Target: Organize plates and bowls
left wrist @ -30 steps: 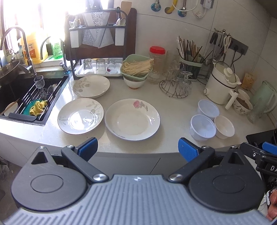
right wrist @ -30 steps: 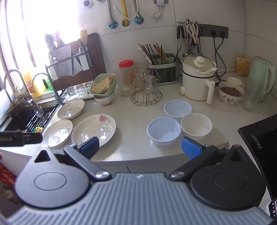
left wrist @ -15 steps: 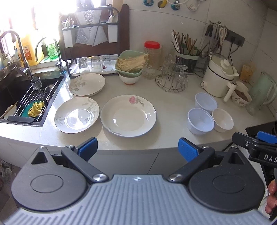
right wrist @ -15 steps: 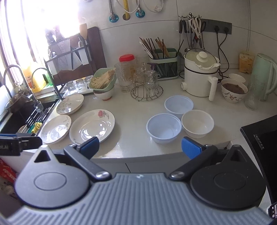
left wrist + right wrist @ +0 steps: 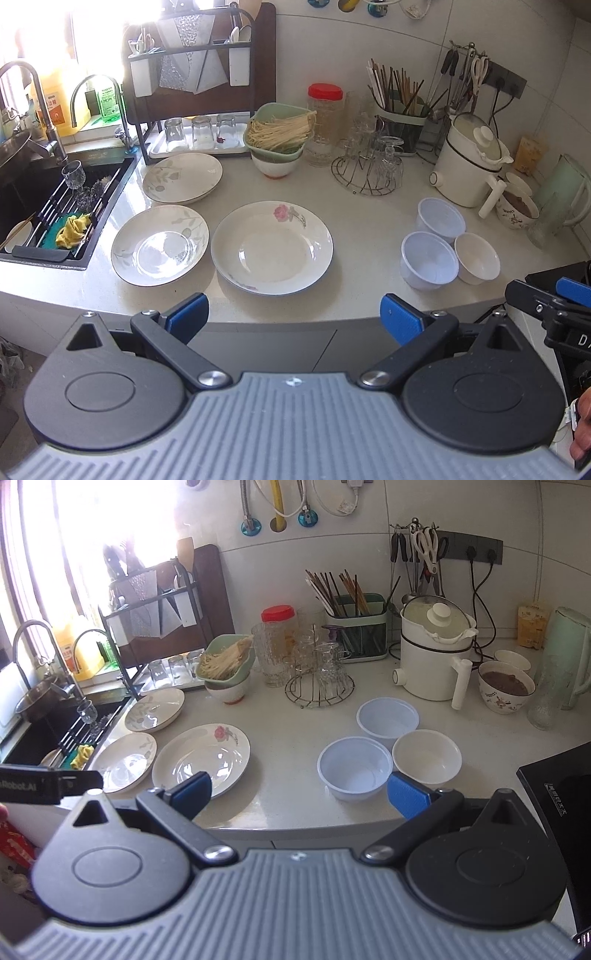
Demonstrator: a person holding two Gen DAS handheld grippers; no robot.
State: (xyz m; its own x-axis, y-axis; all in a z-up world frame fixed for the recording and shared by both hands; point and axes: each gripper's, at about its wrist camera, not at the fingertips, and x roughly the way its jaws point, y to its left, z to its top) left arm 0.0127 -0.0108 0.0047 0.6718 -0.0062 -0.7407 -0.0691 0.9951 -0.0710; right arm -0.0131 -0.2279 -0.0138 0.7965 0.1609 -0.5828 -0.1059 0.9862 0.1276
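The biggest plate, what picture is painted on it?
A pink rose with grey-green leaves near the rim of the biggest plate. The left wrist view shows it best.

plates: three on the counter, one with a pink flower, two with grey leaves
empty bowls: three in a cluster at 3 o'clock of the plates, two bluish-white, one cream
glasses on the tray: three, upside down
taps: two

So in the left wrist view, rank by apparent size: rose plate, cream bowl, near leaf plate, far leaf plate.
1. Rose plate
2. Near leaf plate
3. Far leaf plate, though it sits farther back, so the two may match
4. Cream bowl
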